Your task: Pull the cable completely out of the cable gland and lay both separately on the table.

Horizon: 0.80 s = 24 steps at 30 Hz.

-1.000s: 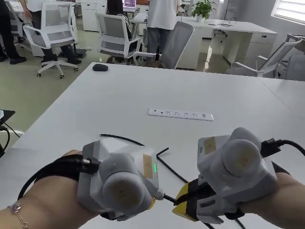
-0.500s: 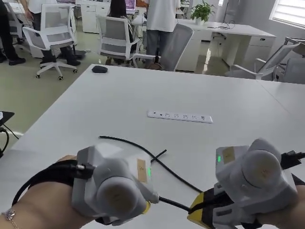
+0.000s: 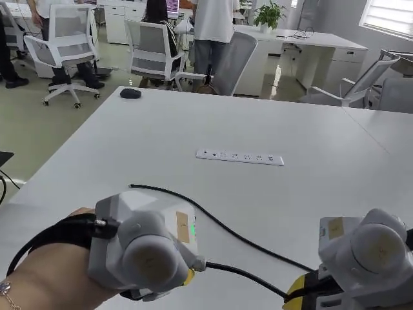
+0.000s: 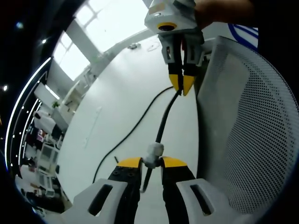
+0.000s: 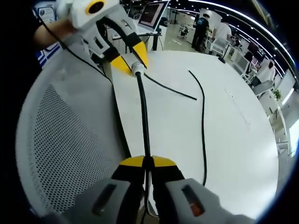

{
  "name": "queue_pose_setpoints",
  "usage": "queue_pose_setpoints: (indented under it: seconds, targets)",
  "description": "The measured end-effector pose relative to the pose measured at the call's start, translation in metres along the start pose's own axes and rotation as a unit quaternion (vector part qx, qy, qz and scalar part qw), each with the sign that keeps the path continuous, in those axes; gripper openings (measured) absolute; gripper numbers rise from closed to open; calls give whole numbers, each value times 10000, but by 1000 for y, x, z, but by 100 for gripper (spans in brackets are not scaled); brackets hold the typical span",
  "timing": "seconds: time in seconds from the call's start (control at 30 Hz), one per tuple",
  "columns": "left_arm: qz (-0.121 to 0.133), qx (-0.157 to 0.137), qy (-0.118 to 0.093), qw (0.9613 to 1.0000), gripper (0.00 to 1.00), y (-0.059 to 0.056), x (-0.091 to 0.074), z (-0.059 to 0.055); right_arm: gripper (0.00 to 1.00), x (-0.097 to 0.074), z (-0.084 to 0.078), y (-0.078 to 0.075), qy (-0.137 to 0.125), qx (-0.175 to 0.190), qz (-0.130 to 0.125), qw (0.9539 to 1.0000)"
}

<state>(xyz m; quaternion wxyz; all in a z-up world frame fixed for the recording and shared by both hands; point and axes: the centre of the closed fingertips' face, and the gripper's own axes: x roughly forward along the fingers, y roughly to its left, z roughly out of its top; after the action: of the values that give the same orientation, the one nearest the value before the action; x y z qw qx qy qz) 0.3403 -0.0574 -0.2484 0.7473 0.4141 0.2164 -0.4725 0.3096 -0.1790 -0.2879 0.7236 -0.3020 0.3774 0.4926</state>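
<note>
Black cable point(image 5: 141, 112) held taut above the white worktop point(image 3: 310, 129).
Left tongs point(image 4: 150, 163) are clamped on the white cable gland point(image 4: 153, 151) with the cable threaded through it. Right tongs point(image 5: 146, 162) pinch the cable further along — its free length trails over the worktop.

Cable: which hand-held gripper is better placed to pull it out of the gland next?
Right, probably: the right hand-held gripper is shut on the cable itself, while the left hand-held gripper is shut on the gland and can hold it steady.
</note>
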Motion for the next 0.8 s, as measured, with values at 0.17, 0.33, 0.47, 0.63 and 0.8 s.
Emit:
queue_pose_setpoints:
  seconds: [0.17, 0.33, 0.47, 0.63, 0.8]
  targets:
    - [-14, -39, -37, 10000, 17, 0, 0, 2, 3, -1, -16, -9, 82, 183, -125, 9997]
    - [12, -39, -23, 10000, 17, 2, -2, 1, 3, 0, -32, -18, 204, 285, -255, 9991]
    - [18, -48, -2, 10000, 17, 2, -2, 0, 4, 3, -44, -28, 213, 470, -428, 9977]
    - [7, -63, 22, 10000, 17, 0, -3, -2, 4, 8, -68, -35, 526, 544, -536, 9957]
    - [-21, -99, 29, 9999, 17, -3, -4, -2, 5, 11, -81, -40, 652, 687, -589, 9938]
